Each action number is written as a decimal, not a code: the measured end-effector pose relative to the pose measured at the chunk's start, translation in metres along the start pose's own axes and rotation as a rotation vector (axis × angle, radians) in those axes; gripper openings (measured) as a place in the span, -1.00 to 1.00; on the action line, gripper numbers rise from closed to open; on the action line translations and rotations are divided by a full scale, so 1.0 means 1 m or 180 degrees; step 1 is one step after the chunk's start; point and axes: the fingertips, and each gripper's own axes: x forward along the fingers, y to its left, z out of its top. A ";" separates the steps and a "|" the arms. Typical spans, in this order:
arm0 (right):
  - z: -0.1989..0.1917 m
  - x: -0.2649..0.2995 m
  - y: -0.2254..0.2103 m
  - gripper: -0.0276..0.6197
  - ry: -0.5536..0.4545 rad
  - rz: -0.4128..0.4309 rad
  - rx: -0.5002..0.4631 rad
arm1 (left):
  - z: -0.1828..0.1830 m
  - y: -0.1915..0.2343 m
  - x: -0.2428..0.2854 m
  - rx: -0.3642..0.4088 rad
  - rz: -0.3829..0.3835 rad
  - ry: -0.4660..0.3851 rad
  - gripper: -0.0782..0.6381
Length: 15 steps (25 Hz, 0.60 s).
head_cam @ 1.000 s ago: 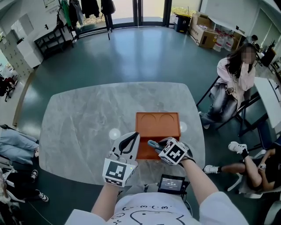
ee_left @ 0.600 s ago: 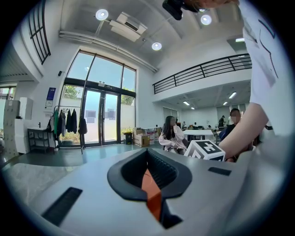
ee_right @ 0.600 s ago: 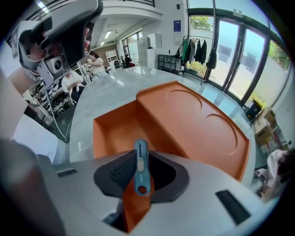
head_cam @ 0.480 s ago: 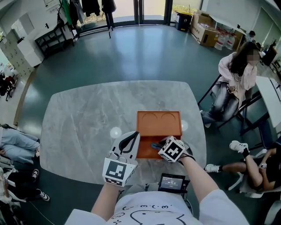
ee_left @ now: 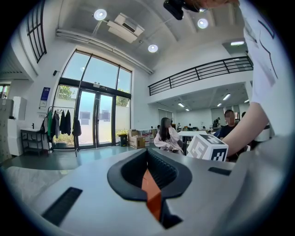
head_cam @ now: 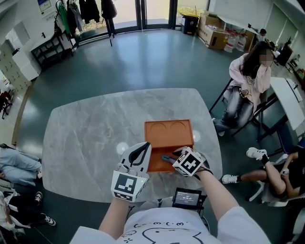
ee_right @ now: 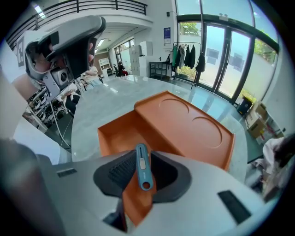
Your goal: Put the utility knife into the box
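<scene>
Blue utility knife (ee_right: 141, 167) stands clamped between the jaws of the right gripper (ee_right: 140, 160), which have just been closing on it. The orange box (ee_right: 184, 126) lies open just below and ahead of that gripper on the marble table (head_cam: 90, 133). Beside it, the left gripper (ee_left: 148, 154) has its jaws drawn together at the tips and holds nothing.

You're in a tall, open-plan office hall: beyond your marble surface (head_cam: 95, 133) stand glass doors (head_cam: 155, 12), a coat rack (head_cam: 88, 8) and cardboard boxes (head_cam: 214, 33); right of it, a seated person (head_cam: 248, 81) at a desk (head_cam: 290, 105).
</scene>
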 end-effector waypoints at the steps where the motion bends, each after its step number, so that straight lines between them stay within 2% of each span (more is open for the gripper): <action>1: 0.002 -0.003 0.001 -0.61 -0.0029 -0.0016 0.0032 | 0.001 0.000 -0.001 0.0002 -0.0030 -0.0009 -0.74; 5: 0.011 -0.014 0.003 -0.46 -0.0161 -0.0121 0.0125 | 0.002 -0.002 -0.004 0.0016 -0.0161 -0.0039 -0.74; 10: 0.018 -0.040 0.005 -0.46 -0.0426 -0.0346 0.0201 | 0.004 -0.007 -0.006 0.0031 -0.0249 -0.0097 -0.74; 11: 0.020 -0.046 0.005 -0.47 -0.0485 -0.0392 0.0208 | 0.005 -0.007 -0.007 0.0031 -0.0257 -0.0106 -0.74; 15: 0.032 -0.072 0.010 -0.76 -0.0780 -0.0591 0.0235 | 0.003 -0.009 -0.010 0.0019 -0.0263 -0.0126 -0.74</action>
